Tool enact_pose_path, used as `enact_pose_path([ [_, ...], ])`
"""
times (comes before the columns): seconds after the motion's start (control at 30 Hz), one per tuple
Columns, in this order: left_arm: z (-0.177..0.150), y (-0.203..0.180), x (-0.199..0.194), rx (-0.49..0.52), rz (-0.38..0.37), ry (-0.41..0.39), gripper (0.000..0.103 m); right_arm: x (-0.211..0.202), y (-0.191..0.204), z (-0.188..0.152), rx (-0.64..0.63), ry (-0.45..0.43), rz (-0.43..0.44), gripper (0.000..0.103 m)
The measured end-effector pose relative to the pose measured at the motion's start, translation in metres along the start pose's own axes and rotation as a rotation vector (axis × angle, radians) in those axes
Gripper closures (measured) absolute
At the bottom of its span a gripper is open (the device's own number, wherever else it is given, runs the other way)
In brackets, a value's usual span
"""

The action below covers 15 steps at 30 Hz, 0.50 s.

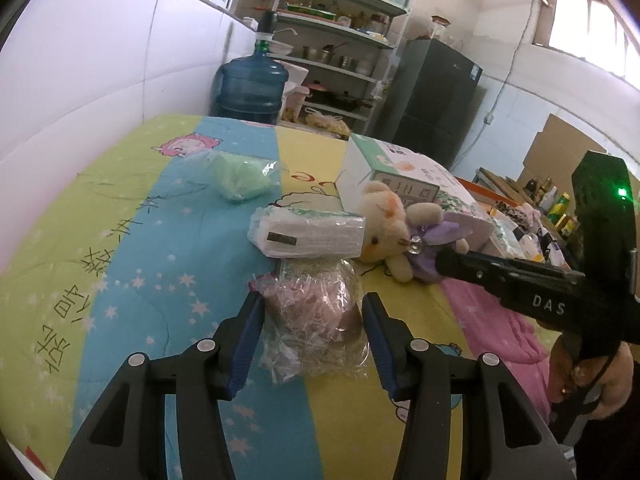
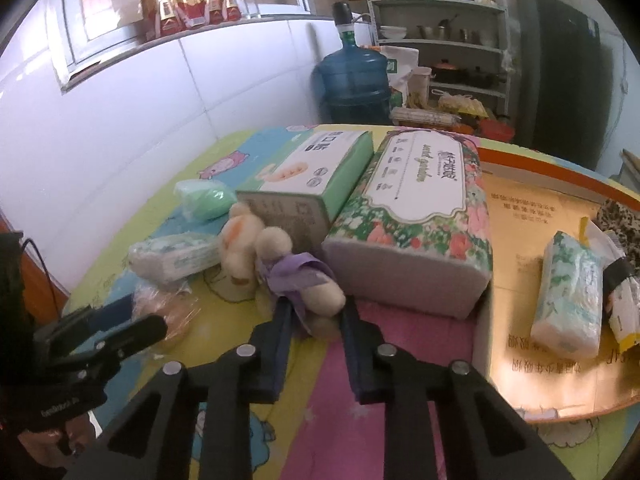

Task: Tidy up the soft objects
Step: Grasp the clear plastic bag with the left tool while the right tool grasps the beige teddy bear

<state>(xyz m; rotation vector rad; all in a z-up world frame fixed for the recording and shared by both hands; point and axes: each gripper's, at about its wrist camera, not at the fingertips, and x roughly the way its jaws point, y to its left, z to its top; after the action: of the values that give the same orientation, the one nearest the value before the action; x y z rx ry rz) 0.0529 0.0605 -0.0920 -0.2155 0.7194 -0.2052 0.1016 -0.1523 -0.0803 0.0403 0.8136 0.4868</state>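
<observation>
A cream plush bear (image 2: 240, 248) in a purple dress lies on the cartoon-print quilt (image 2: 400, 340). My right gripper (image 2: 316, 312) is shut on its lower body; in the left wrist view the same gripper (image 1: 444, 260) bites the bear (image 1: 384, 220) at the dress. My left gripper (image 1: 312, 312) is shut on a pinkish item in a crinkly clear bag (image 1: 316, 308), with both pads against the plastic. Just beyond it lies a flat wrapped tissue pack (image 1: 306, 234), and further back a green wrapped bundle (image 1: 240, 178).
A white and green box (image 2: 308, 176) and a floral tissue pack (image 2: 416, 216) stand behind the bear. At the right, an orange-rimmed cardboard tray (image 2: 520, 208) holds a small tissue pack (image 2: 568, 296). A water jug (image 1: 250, 84), shelves and a dark fridge stand beyond the bed.
</observation>
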Motion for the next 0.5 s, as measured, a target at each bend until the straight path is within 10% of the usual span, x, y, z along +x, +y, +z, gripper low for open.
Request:
enact_pose_path([
  [0.5, -0.006, -0.02, -0.019, 0.037, -0.034, -0.026, 0.051, -0.036, -0.001, -0.015, 0.022, -0.054, 0.005, 0.09],
])
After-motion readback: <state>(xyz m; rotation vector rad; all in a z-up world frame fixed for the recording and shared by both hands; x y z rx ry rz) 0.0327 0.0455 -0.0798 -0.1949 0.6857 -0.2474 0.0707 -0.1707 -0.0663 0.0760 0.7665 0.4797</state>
